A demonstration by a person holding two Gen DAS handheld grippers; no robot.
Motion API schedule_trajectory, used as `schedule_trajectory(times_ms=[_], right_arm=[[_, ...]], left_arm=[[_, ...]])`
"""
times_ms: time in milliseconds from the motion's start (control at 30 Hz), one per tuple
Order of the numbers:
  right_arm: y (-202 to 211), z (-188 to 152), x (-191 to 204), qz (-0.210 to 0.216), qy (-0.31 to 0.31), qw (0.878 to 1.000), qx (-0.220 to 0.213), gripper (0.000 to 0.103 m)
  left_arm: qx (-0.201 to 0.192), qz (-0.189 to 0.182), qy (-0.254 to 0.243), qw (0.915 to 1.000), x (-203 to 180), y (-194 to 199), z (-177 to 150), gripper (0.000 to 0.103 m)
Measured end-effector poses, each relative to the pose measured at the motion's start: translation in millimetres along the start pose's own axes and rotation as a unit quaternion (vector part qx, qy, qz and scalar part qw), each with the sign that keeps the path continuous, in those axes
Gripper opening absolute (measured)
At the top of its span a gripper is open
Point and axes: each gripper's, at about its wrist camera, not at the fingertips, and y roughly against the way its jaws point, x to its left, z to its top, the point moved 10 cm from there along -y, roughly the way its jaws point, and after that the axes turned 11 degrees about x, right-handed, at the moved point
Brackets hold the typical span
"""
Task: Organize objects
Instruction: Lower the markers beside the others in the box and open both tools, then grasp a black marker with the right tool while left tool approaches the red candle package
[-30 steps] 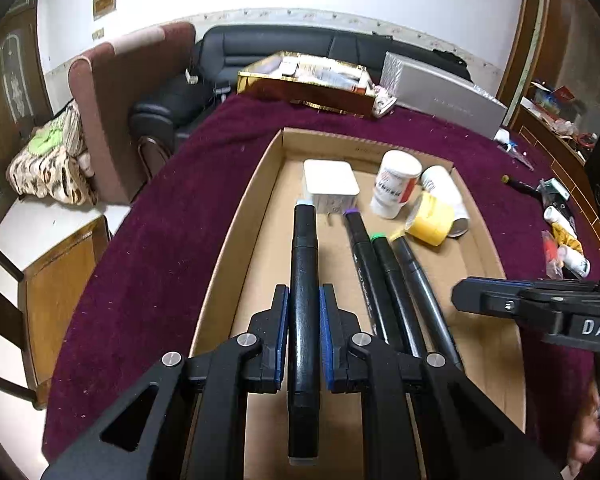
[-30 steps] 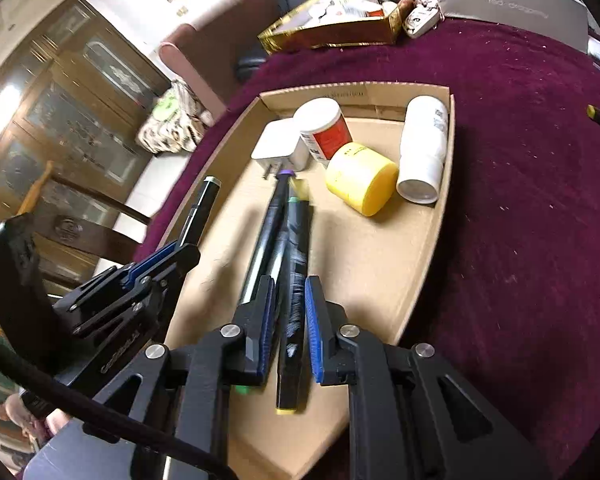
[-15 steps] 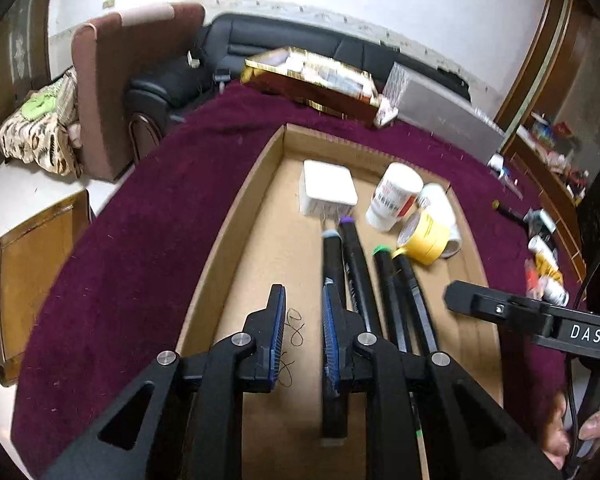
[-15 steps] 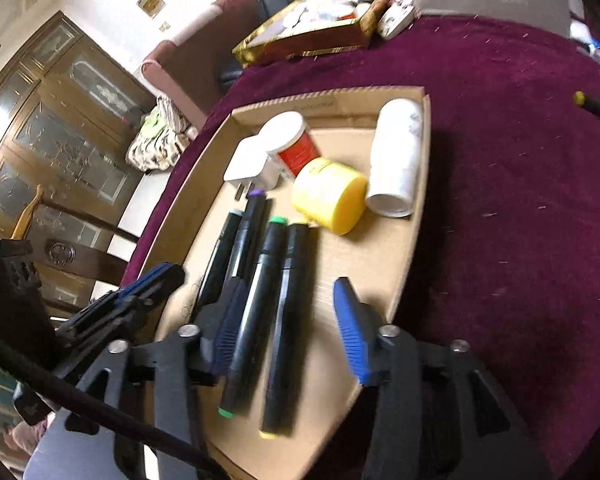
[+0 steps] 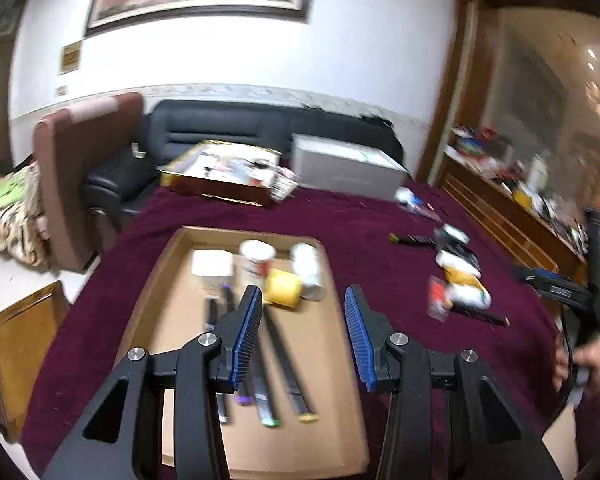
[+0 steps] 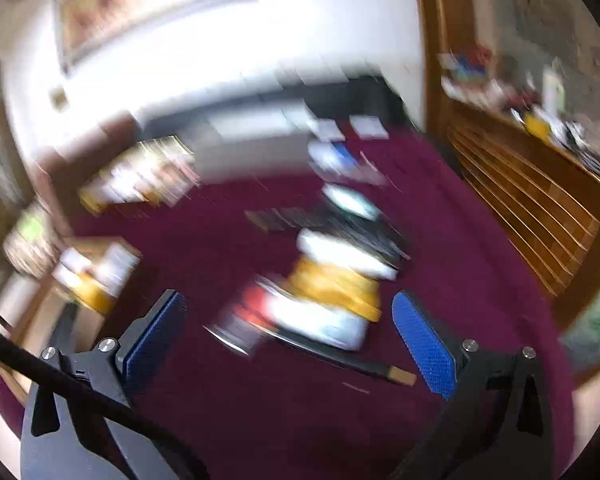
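Note:
A cardboard tray on the maroon cloth holds several black markers, a white charger, a red-and-white jar, a yellow jar and a white bottle. My left gripper hovers above the tray, its jaws opening with nothing between them. My right gripper is opening wide and empty over a blurred pile of loose items beside a black marker with a tan cap. The left wrist view shows that pile to the right of the tray.
A gold box and a grey box stand at the table's far edge before a black sofa. A brown armchair and wooden chair are left. A wooden sideboard lines the right. A hand holds the right gripper.
Both grippers let go of their markers, which now lie in the tray. The left gripper rose and drew back, opening. The right gripper opened wide and swung right to the loose pile.

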Motion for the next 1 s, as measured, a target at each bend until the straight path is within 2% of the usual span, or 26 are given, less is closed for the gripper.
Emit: schedule_trajectory(times_ms=[33,133,300,333,400,433,467,567,733,800,1000], right_arm=[[-14,-7,-12,-0.001,0.006,0.999,0.034,0.101],[-41,-25,-25,0.005,0.032,0.996,0.085,0.1],[-66,-34,-19,0.002,0.083,0.992,0.092,0.099],[-70,-34,-16,0.004,0.092,0.992,0.089,0.095],[-78,-35,-11,0.003,0.109,0.99,0.093,0.071],[-84,-37,-7,0.0,0.114,0.988,0.105,0.039],[-88,-40,-7,-0.001,0.115,0.987,0.115,0.031],[-86,-46,-2,0.011,0.116,0.987,0.112,0.017],[-77,-55,-17,0.059,0.063,0.989,0.122,0.016],[-75,-57,-24,0.087,0.045,0.987,0.124,0.016],[-74,-54,-28,0.129,0.026,0.983,0.126,0.016]], left_arm=[[0.011,-0.008,-0.007,0.9999,-11,-5,-3,0.038],[0.043,-0.029,-0.014,0.9986,-36,-20,-11,0.038],[0.081,-0.036,-0.036,0.9954,-77,-41,-23,0.037],[0.087,-0.037,-0.042,0.9946,-85,-46,-23,0.037],[0.099,-0.044,-0.055,0.9926,-105,-56,-22,0.037],[0.104,-0.046,-0.062,0.9916,-114,-63,-21,0.037],[0.108,-0.047,-0.07,0.9905,-123,-70,-20,0.037],[0.131,-0.034,-0.095,0.9862,-148,-100,-16,0.037],[0.173,-0.027,-0.121,0.977,-177,-156,-15,0.037],[0.184,-0.013,-0.138,0.9732,-186,-177,-15,0.037],[0.179,0.02,-0.177,0.9676,-204,-210,-3,0.037]])
